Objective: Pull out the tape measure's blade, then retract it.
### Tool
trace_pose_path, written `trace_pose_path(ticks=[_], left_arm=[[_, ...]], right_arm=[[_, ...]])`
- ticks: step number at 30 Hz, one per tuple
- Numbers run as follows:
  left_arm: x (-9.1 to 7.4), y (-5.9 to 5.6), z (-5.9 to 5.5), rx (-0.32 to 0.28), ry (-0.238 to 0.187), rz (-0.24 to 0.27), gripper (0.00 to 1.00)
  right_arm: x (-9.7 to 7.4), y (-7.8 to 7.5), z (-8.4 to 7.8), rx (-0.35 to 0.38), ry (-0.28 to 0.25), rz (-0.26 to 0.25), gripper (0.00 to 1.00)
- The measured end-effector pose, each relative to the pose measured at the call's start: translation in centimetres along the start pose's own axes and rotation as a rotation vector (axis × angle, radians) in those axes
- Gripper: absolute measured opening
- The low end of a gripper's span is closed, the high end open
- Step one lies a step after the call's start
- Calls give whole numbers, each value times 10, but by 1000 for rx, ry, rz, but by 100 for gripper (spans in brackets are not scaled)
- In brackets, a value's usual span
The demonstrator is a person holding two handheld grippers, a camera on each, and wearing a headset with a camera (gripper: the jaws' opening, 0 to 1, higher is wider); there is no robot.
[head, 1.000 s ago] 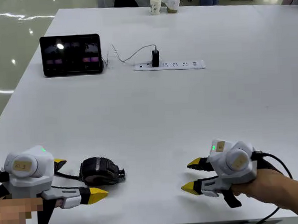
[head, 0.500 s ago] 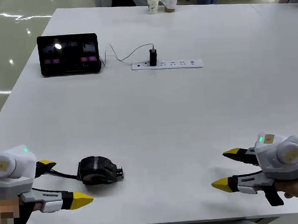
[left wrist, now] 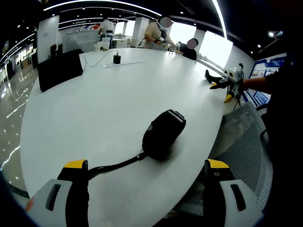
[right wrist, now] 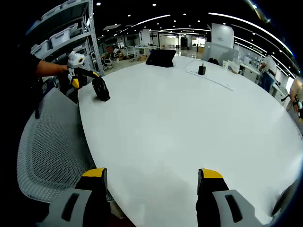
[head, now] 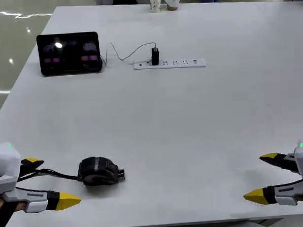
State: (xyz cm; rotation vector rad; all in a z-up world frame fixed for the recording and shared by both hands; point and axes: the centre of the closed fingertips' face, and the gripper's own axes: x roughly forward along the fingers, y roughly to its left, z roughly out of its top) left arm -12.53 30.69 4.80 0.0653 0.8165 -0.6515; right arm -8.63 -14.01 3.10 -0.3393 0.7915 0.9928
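Tape measure (head: 100, 171) lies lower left in the head view, just ahead of the left gripper (head: 52, 180). The right gripper (head: 260, 176) sits lower right, well apart. Both gape empty. Unheld, its case would likely slide when pulled.

Large white round-edged bench (head: 202, 111), surface matt. Glossy pale grey floor (head: 1, 60) to its left, reflecting lamps. Grey mesh chair seat (right wrist: 45, 151) against the near edge. Metal shelving with grey bins (right wrist: 66, 26) beyond. Dark ceiling carries long white light strips (right wrist: 151, 19); bright windows (left wrist: 215, 45) along one side.
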Motion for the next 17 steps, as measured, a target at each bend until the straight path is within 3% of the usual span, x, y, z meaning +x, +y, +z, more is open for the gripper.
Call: trace_pose_path(ticks=[3, 8, 17], left_arm=[[-5, -1, -4, -10, 20, -22, 99], [-9, 5, -5, 6, 26, -7, 99], [-9, 5, -6, 4, 28, -5, 99]], right_arm=[[-3, -5, -7, 8, 8, -13, 82], [-4, -4, -8, -2, 7, -1, 98], [-11, -12, -4, -3, 6, -14, 99]])
